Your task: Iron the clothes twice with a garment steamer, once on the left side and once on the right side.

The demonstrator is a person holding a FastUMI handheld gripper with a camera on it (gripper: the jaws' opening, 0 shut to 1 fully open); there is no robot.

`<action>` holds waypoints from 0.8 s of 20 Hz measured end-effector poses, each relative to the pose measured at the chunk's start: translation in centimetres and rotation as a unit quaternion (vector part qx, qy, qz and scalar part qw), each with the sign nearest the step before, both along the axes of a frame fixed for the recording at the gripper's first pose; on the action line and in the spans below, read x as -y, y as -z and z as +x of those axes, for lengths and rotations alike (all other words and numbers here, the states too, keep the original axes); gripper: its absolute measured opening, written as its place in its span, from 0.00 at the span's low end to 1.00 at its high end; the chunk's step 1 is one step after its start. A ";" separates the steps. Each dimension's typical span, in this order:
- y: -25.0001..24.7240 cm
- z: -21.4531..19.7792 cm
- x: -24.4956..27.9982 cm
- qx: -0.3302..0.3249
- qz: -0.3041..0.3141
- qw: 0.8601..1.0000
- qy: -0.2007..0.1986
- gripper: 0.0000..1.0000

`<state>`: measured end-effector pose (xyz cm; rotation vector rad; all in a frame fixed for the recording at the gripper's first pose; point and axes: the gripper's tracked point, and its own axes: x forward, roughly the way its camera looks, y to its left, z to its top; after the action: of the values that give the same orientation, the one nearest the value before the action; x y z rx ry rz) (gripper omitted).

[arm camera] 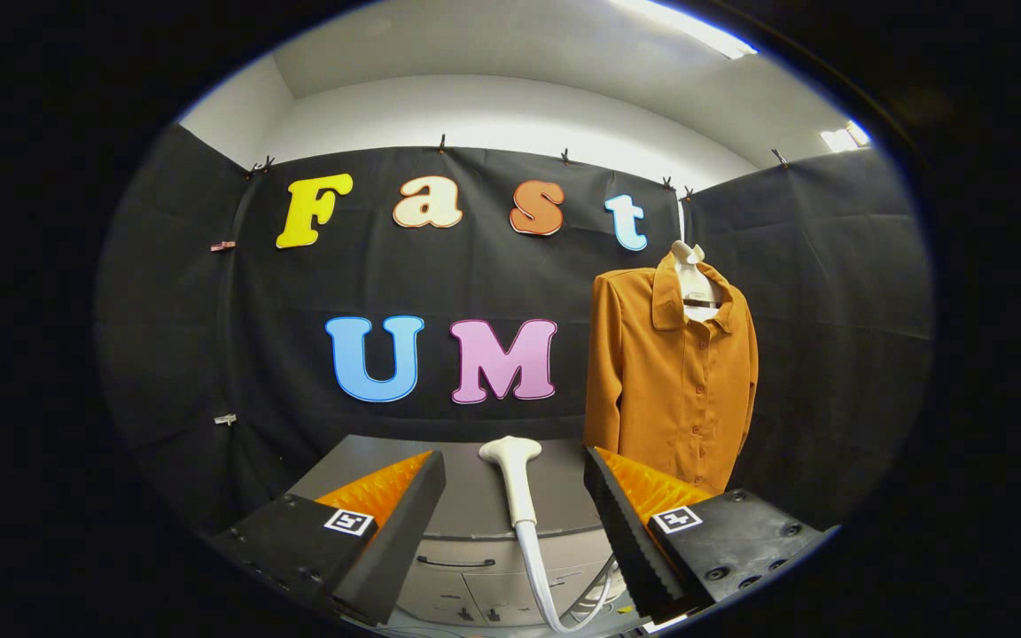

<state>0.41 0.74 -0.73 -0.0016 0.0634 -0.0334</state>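
Note:
An orange-brown button shirt hangs on a white hanger in front of the black cloth wall, beyond my right finger. A white garment steamer head stands upright between my two fingers, a little ahead of them, with its hose curving down below. My gripper is open, its fingers wide apart on either side of the steamer handle and not touching it.
The steamer's grey base unit with a handle and controls sits below and ahead of the fingers. Black cloth walls close the booth on three sides.

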 end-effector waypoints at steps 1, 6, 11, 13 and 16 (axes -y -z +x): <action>0.0 0.0 -0.1 -0.001 -0.002 1.000 0.002 0.98; 0.8 0.0 -0.9 -0.015 -0.009 1.000 0.012 0.98; 2.1 0.0 -1.6 -0.033 -0.007 0.999 0.023 0.98; 2.5 0.3 -1.5 -0.038 -0.007 0.999 0.027 0.98; 2.6 1.3 -1.4 -0.039 -0.007 0.999 0.027 0.98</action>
<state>1.75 2.13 -3.37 -0.0146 0.1420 -0.0877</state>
